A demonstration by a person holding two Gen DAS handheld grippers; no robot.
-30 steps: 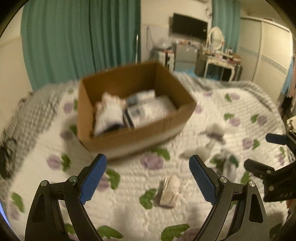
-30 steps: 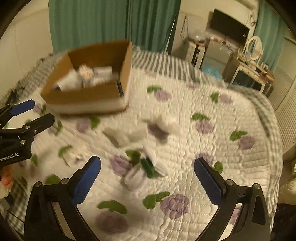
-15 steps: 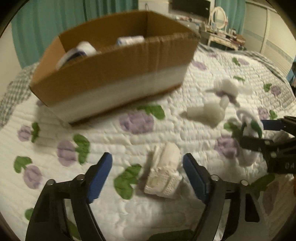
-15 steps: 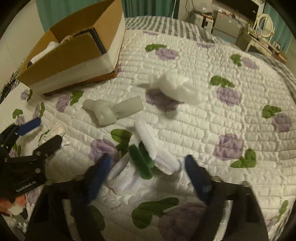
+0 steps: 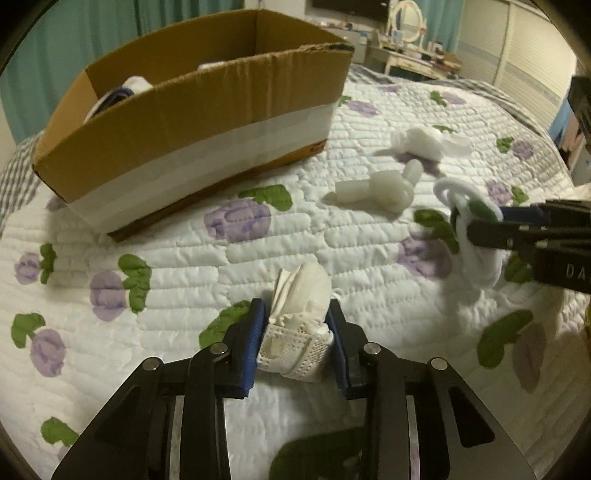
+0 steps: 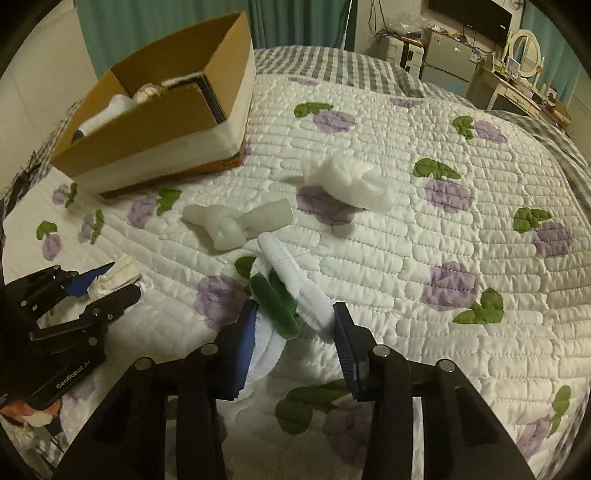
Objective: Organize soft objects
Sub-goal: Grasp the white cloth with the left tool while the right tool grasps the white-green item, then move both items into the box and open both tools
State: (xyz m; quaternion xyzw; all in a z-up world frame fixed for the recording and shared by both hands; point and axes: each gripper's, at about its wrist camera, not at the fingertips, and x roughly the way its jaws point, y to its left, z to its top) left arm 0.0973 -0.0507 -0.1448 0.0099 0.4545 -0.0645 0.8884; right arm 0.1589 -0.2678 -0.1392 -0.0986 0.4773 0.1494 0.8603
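Observation:
My left gripper (image 5: 295, 325) is shut on a cream lace-edged sock bundle (image 5: 303, 295) lying on the quilt; it also shows in the right wrist view (image 6: 114, 278). My right gripper (image 6: 295, 325) is closed around a white and green fuzzy sock bundle (image 6: 284, 291), which also shows in the left wrist view (image 5: 476, 236). A knotted white sock (image 6: 236, 223) and a fluffy white sock (image 6: 347, 179) lie on the quilt beyond. The cardboard box (image 5: 192, 125) holds several rolled items and stands at the back left.
The bed has a white quilt (image 6: 424, 258) with purple flowers and green leaves. Furniture, a mirror and a TV (image 6: 469, 13) stand beyond the bed's far side. Green curtains (image 6: 162, 26) hang behind the box.
Both grippers have dropped low to the quilt and closed: the left onto the cream sock bundle, the right onto the white and green sock bundle.

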